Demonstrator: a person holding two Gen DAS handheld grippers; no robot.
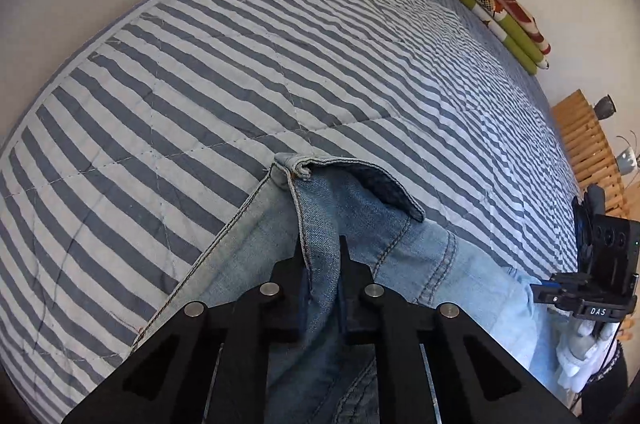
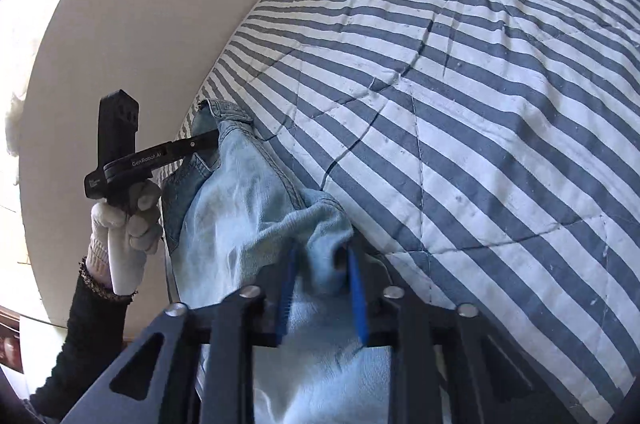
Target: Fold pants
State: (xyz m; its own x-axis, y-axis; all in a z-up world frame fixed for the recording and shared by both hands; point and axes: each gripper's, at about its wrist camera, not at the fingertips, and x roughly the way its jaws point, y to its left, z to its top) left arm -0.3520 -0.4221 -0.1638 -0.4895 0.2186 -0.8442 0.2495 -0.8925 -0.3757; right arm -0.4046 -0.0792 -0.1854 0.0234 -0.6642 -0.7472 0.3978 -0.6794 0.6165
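The pants, made of light blue denim, are found at the near edge of a bed that is covered with a striped quilt. Only one end of them is seen. In the left wrist view a stitched hem or band is turned over at the far tip of the cloth, and whether it is the waistband or a leg end cannot be told with certainty. The cloth is bunched and lifted at this end and is not spread flat.

The long axis of the pants seems to run from the far tip back toward the person, out of the lower edge of both views; the remaining length is hidden. The gathered end points away, across the quilt.

The left gripper is closed on a fold of the denim beside a seam. The right gripper, with its blue pads, is closed on a paler bunch of the same cloth. Each gripper is carried by a hand in a white glove; the left hand is seen in the right wrist view.

The step in hand is judged to be the taking up of one end with both grippers, early in the task. The next move probably calls for the cloth to be carried out over the quilt and laid flat, with both grips kept firm so that the denim does not slip.

At the far side of the bed a folded green blanket is lying against the wall.
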